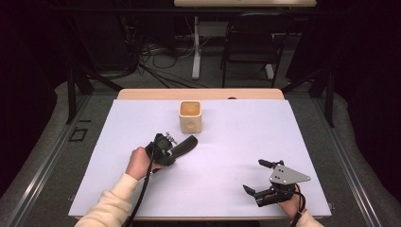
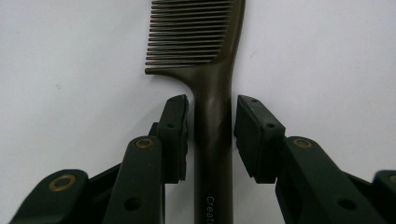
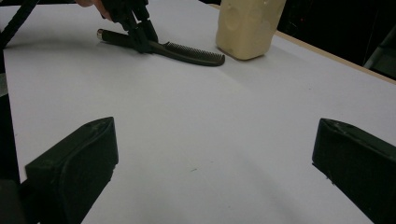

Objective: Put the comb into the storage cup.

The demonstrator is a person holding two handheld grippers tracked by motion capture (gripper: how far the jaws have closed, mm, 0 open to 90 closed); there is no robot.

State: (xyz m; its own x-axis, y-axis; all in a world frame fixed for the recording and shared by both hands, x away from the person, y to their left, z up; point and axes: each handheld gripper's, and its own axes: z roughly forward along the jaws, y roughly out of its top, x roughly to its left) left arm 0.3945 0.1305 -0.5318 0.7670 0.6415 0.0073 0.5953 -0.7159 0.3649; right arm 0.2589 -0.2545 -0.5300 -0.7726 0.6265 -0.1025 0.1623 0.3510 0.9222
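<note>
From above, the left gripper (image 1: 166,147) sits low over the comb (image 1: 185,145) on the white surface (image 1: 227,142), just short of the cup (image 1: 190,116) — the pick-up looks begun, not finished. Along the left fingers (image 2: 173,135), the comb's handle (image 2: 213,140) lies flat between them, narrow gaps either side, not yet pinched. From the right gripper (image 3: 212,163), fingers wide and empty — comb and cup lie well ahead.
</note>
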